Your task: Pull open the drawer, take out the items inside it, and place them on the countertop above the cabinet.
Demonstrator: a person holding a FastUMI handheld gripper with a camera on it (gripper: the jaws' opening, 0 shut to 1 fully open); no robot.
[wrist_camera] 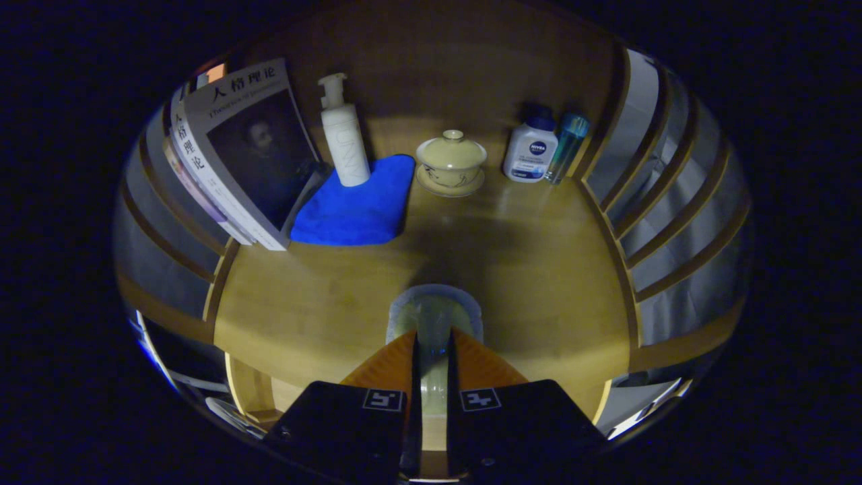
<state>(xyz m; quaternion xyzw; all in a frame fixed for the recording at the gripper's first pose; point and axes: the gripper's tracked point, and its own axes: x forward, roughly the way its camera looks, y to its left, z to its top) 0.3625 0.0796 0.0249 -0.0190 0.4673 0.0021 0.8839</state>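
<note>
My gripper (pixel 433 333) is shut on a pale green, translucent, cup-like item (pixel 434 310) with a greyish rim, which sticks out ahead of the fingertips. It hangs over the front middle of the wooden countertop (pixel 539 269); I cannot tell whether it touches the wood. A dark shadow lies on the countertop just beyond it. Below the countertop's front edge, left of the fingers, a bit of the cabinet front (pixel 246 394) shows.
At the back stand leaning books (pixel 242 155), a white pump bottle (pixel 343 135) on a blue cloth (pixel 357 202), a lidded tea bowl on a saucer (pixel 451 162), a white lotion bottle (pixel 531 151) and a teal bottle (pixel 567 145). Slatted side walls (pixel 673 202) bound the countertop.
</note>
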